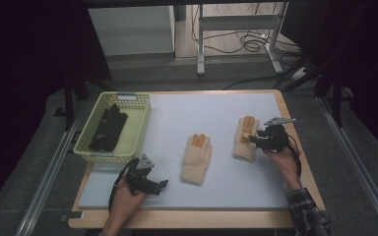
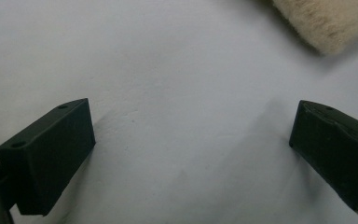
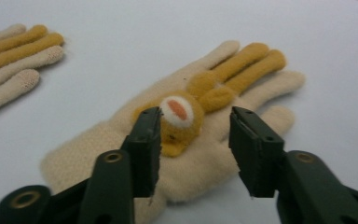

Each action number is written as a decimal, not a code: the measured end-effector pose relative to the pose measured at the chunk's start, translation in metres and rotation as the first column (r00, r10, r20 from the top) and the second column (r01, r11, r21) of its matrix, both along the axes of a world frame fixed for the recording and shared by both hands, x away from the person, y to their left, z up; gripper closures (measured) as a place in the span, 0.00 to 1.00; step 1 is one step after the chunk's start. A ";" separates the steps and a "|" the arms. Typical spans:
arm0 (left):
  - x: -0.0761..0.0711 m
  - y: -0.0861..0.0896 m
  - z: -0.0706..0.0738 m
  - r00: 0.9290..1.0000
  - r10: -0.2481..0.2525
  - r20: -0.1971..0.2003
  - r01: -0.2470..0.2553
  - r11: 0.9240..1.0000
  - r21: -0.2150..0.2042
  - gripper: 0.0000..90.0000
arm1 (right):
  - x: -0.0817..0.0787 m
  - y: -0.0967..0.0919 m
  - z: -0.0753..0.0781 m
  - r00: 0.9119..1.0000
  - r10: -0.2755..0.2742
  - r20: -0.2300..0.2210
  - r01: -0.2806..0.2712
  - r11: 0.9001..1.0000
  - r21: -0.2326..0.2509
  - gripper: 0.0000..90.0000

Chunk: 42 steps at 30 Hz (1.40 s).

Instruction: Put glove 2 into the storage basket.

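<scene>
Between right gripper fingers | cream glove beneath | unpinched

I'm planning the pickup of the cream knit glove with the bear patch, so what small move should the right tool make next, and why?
Probably ease the right tool down and close: its jaws stand open, poised over the cream knit glove with the bear patch, not pressing it.

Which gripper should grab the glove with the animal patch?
Right. The right gripper hovers open directly over the patched glove; the left gripper sits far off at the near edge.
</scene>
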<state>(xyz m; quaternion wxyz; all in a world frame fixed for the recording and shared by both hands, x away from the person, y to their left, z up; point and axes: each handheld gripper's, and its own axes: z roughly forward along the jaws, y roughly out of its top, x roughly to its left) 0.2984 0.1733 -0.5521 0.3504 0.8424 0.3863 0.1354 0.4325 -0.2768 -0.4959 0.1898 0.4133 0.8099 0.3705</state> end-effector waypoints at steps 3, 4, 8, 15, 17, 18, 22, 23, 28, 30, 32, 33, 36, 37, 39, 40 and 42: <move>0.000 0.000 0.000 1.000 0.000 0.000 0.000 1.000 0.000 0.00 | 0.005 0.005 -0.007 1.000 0.021 0.000 -0.021 1.000 -0.006 0.49; 0.000 0.000 0.000 1.000 0.000 0.000 0.000 1.000 0.000 0.00 | 0.006 0.006 -0.010 1.000 0.031 0.002 -0.031 0.999 -0.014 0.47; 0.000 0.000 0.000 1.000 0.000 0.000 0.000 1.000 0.000 0.00 | 0.011 0.010 -0.016 0.998 0.055 0.002 -0.055 0.998 -0.019 0.44; 0.000 0.000 0.000 1.000 0.000 0.000 0.000 1.000 0.000 0.00 | 0.018 0.016 -0.028 0.997 0.082 -0.001 -0.082 0.996 -0.036 0.48; 0.000 0.000 0.000 1.000 0.000 0.000 0.000 1.000 0.000 0.00 | 0.018 0.016 -0.028 0.996 0.087 -0.003 -0.087 0.996 -0.028 0.61; 0.000 0.000 0.000 1.000 0.000 0.000 0.000 1.000 0.000 0.00 | 0.017 0.016 -0.027 0.996 0.087 -0.004 -0.088 0.996 -0.026 0.63; 0.000 0.000 0.000 1.000 0.000 0.000 0.000 1.000 0.000 0.00 | 0.014 0.018 -0.023 0.998 0.062 -0.013 -0.062 0.997 -0.037 0.70; 0.000 0.000 0.000 1.000 0.000 0.000 0.000 1.000 0.000 0.00 | 0.012 0.018 -0.021 0.998 0.058 -0.012 -0.058 0.998 -0.035 0.70; 0.000 0.000 0.000 1.000 0.000 0.000 0.000 1.000 0.000 0.00 | 0.005 0.019 -0.013 0.999 0.042 -0.011 -0.042 0.999 0.008 0.70; 0.000 0.000 0.000 1.000 0.000 0.000 0.000 1.000 0.000 0.00 | 0.000 0.021 -0.007 0.999 0.044 -0.008 -0.043 0.999 0.025 0.70; 0.000 0.000 0.000 1.000 0.000 0.000 0.000 1.000 0.000 0.00 | -0.004 0.022 -0.003 0.999 0.047 -0.002 -0.047 0.998 0.040 0.70; 0.000 0.000 0.000 1.000 0.000 0.001 0.000 1.000 0.000 0.00 | -0.007 0.023 0.000 0.999 0.052 -0.003 -0.052 0.997 0.050 0.70; 0.000 0.000 0.000 1.000 0.000 0.001 0.000 1.000 0.000 0.00 | -0.014 0.029 0.005 0.998 0.068 0.002 -0.068 0.996 0.061 0.70; 0.000 0.000 0.000 1.000 0.000 0.001 0.000 1.000 0.000 0.00 | -0.017 0.031 0.007 0.997 0.076 0.005 -0.077 0.995 0.065 0.70; 0.000 0.000 0.000 1.000 0.000 0.001 0.000 1.000 0.000 0.00 | -0.024 0.037 0.010 0.996 0.091 0.006 -0.091 0.992 0.082 0.70; 0.000 0.000 0.000 1.000 0.000 0.001 0.000 1.000 0.000 0.00 | -0.026 0.040 0.012 0.995 0.098 0.005 -0.098 0.991 0.087 0.70; 0.000 0.000 0.000 1.000 0.001 0.000 -0.001 1.000 0.000 0.00 | -0.031 0.046 0.014 0.994 0.109 0.004 -0.109 0.990 0.094 0.70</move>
